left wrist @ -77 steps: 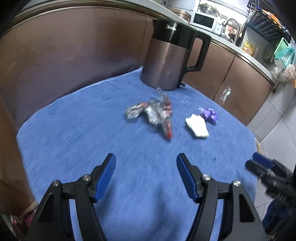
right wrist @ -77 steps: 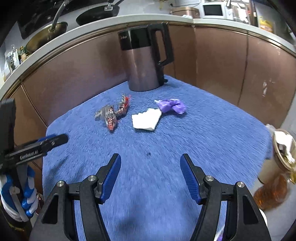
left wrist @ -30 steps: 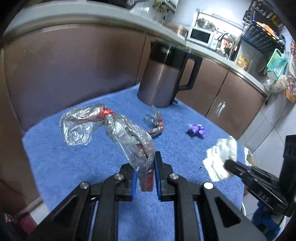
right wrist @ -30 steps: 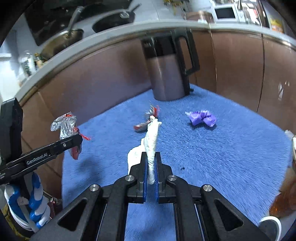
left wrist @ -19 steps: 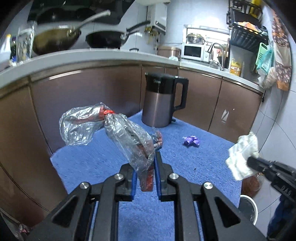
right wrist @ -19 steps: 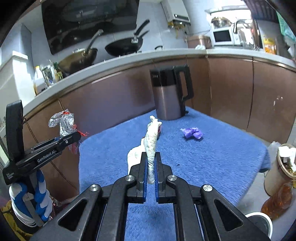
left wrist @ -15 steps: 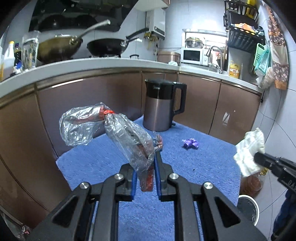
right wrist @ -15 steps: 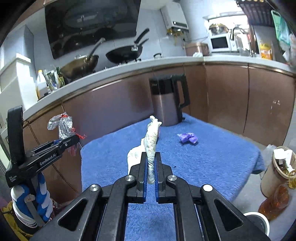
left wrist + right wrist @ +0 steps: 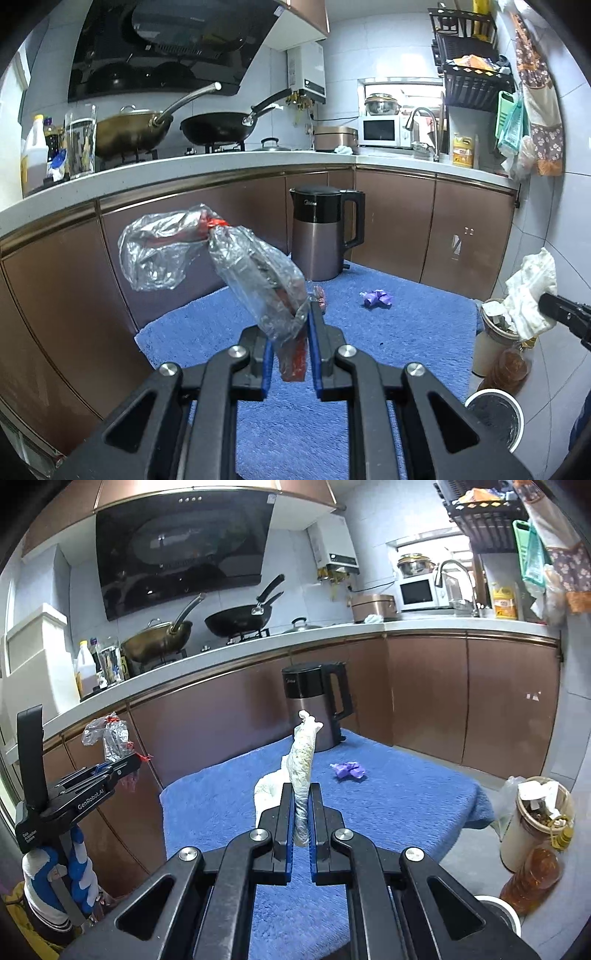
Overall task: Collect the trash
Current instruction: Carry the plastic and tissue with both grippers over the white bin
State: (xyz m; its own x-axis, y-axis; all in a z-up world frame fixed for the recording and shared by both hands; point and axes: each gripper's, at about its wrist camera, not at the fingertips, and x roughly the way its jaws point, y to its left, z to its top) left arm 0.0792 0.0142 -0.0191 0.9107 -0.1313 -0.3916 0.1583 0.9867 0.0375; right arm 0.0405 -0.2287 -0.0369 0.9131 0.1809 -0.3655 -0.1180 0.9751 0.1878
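My left gripper (image 9: 290, 328) is shut on a crumpled clear plastic wrapper (image 9: 221, 254) with red print, held high above the blue towel (image 9: 406, 332); it also shows in the right wrist view (image 9: 107, 738). My right gripper (image 9: 301, 812) is shut on a crumpled white tissue (image 9: 301, 760), also held above the towel; the tissue shows in the left wrist view (image 9: 532, 295). A purple wrapper (image 9: 376, 298) (image 9: 348, 770) and a small red-silver wrapper (image 9: 319, 295) lie on the towel.
A steel kettle (image 9: 321, 236) stands at the towel's far edge against brown cabinets. On the floor to the right are a bin (image 9: 498, 912) with a white rim, a full jar (image 9: 535, 819) and an amber bottle (image 9: 532, 878).
Both grippers have pulled further up and back from the towel, each still holding its piece of trash. The towel and kettle look smaller and lower.
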